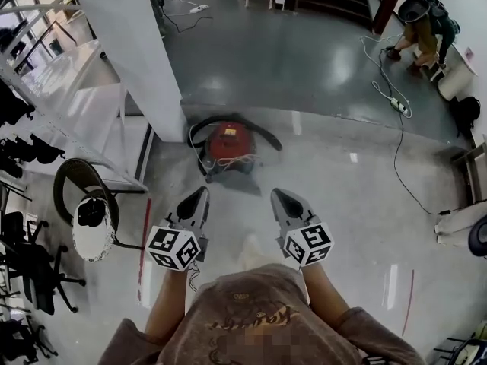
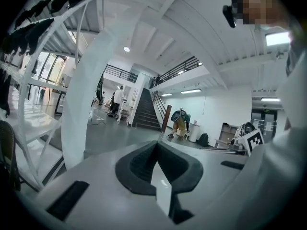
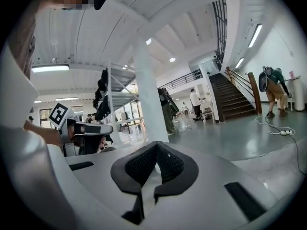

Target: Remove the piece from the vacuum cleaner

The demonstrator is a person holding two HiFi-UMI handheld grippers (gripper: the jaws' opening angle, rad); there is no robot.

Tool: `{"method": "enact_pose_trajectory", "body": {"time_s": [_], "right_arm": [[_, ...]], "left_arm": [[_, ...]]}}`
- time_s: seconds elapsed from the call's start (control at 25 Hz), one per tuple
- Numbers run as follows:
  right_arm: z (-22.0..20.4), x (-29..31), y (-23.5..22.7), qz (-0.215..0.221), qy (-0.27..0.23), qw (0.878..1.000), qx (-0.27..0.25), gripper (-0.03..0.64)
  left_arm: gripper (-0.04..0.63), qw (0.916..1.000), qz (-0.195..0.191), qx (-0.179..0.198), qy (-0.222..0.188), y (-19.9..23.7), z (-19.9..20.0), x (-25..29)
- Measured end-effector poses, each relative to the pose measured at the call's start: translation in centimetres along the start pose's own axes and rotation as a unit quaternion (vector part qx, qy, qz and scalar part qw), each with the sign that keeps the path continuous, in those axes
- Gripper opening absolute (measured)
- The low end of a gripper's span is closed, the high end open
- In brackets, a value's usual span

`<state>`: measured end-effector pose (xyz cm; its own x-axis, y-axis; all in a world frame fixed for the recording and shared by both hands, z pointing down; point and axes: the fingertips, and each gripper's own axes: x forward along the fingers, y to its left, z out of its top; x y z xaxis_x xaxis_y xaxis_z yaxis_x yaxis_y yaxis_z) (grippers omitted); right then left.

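Found left gripper (image 1: 196,198) and right gripper (image 1: 281,200) fully closed, holding nothing. Located red vacuum cleaner (image 1: 230,144) on floor, far of both and well apart, with black hose (image 1: 262,130) looped round it. Could slip on glossy grey floor (image 1: 342,204), or snag hose and tip the cleaner. Noted white pillar (image 1: 133,52) left, trailing cable (image 1: 401,139) far right.

No legible text anywhere; script print on person's shirt (image 1: 255,314) too blurred.
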<state>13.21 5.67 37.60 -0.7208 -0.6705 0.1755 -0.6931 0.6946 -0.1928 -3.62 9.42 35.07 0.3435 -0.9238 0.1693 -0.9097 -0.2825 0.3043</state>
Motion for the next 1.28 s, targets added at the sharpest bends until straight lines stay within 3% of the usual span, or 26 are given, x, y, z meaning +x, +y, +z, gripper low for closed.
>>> {"method": "enact_pose_trajectory", "body": {"time_s": [0.28, 0.56, 0.76, 0.96, 1.16, 1.28], "right_arm": [[1.1, 4.3, -4.1, 0.032, 0.015, 0.999, -0.005, -0.006], [1.7, 7.5, -5.1, 0.05, 0.015, 0.999, -0.001, -0.006], [2.0, 9.8, -5.1, 0.052, 0.016, 0.999, 0.002, -0.006], [2.2, 11.3, -5.3, 0.048, 0.018, 0.999, 0.012, 0.005], [2.3, 13.1, -5.4, 0.047, 0.022, 0.998, 0.024, 0.108], [2.0, 14.2, -5.4, 0.055, 0.03, 0.998, 0.03, 0.225]], "left_arm": [[0.003, 0.9998, 0.018, -0.012, -0.002, 1.7, 1.1, 5.1], [0.003, 0.9993, 0.035, -0.01, -0.004, 4.2, 1.9, 7.2], [0.005, 0.9998, 0.02, 0.006, 0.003, 5.8, 2.5, 8.8], [0.006, 1.0, 0.003, -0.001, 0.007, 7.2, 3.1, 10.0], [0.125, 0.9993, -0.031, -0.01, 0.02, 8.2, 3.4, 11.7], [0.217, 0.9986, -0.046, -0.011, 0.024, 8.6, 3.5, 12.6]]}}
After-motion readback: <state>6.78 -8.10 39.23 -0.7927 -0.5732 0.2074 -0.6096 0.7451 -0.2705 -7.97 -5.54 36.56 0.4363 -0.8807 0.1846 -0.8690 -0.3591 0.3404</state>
